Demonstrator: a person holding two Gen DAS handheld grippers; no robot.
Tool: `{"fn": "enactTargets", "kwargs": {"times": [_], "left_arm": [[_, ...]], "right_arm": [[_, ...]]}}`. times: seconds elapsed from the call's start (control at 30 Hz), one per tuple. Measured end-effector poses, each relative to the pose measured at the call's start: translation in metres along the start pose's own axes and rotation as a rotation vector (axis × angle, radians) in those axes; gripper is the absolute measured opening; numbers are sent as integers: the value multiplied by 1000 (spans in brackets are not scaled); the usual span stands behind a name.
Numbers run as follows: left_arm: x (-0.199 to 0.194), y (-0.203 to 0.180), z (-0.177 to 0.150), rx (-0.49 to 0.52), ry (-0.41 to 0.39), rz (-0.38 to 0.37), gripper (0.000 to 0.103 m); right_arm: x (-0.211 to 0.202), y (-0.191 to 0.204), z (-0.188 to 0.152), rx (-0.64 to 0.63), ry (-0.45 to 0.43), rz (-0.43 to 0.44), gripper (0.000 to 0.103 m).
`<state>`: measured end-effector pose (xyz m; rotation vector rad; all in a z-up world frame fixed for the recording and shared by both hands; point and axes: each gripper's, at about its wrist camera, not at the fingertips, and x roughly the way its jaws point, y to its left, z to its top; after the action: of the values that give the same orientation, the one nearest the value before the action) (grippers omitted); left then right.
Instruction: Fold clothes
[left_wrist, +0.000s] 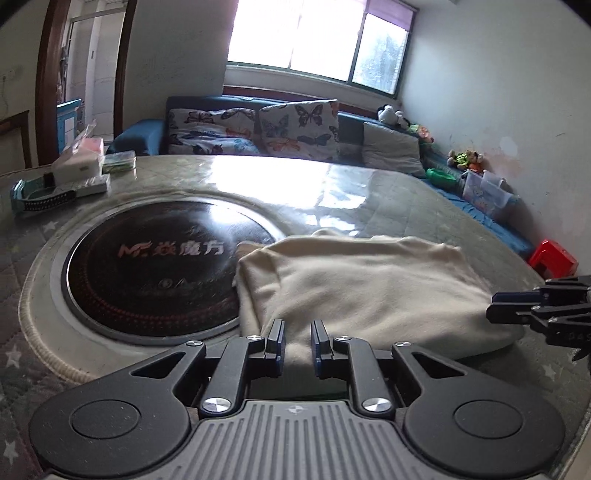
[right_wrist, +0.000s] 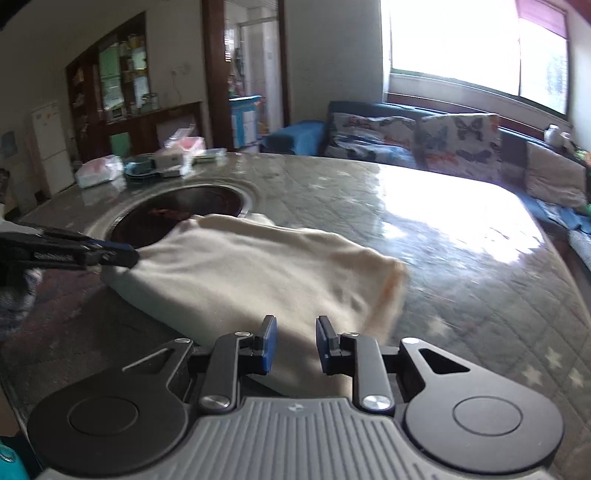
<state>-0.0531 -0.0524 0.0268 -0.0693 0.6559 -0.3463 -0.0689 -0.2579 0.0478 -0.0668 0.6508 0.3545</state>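
Observation:
A cream garment (left_wrist: 369, 284) lies folded into a rough rectangle on the table, partly over the dark round hotplate (left_wrist: 155, 258). It also shows in the right wrist view (right_wrist: 258, 273). My left gripper (left_wrist: 298, 341) is open, its fingers over the garment's near edge with cloth showing between them. My right gripper (right_wrist: 294, 343) is open at the garment's near edge by its right corner. The right gripper shows at the right edge of the left wrist view (left_wrist: 543, 310). The left gripper shows in the right wrist view (right_wrist: 85, 253) at the garment's left corner.
The round table (left_wrist: 388, 192) has a quilted cover under glass with window glare. White boxes and packets (left_wrist: 77, 166) sit at its far left. A blue sofa with butterfly cushions (left_wrist: 295, 125) stands behind, and a red stool (left_wrist: 552, 256) at the right.

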Motion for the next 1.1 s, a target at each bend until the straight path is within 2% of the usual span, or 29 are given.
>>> {"fn": "enactTargets", "kwargs": {"times": [0.13,0.3,0.43,0.5,0.57,0.73,0.97,1.1], "left_arm": [[-3,1,-3,17,-6,12,17],[-4,5,-3,16,-11,13,18],[-5,5,-5,11,-14,17,18],[-7,6,-6,10,-15,22,20],[-9,9,-7,6,-13,31,28],[-14,18,-9,-13,-14,26,30],[-18,30,-12,-89,-2,12,30],[-23,34,-12,-100,-5,5,30]], "right_arm": [[16,16,-2,-54,20,13,23],[15,30,3,-129,12,-16,23],[19,46,13,-158,-16,31,23],[28,59,18,-182,-23,69,23],[38,66,15,-206,1,75,22],[40,77,13,-272,23,62,22],[48,113,33,-367,-21,175,23],[67,128,33,-402,8,221,22]]}}
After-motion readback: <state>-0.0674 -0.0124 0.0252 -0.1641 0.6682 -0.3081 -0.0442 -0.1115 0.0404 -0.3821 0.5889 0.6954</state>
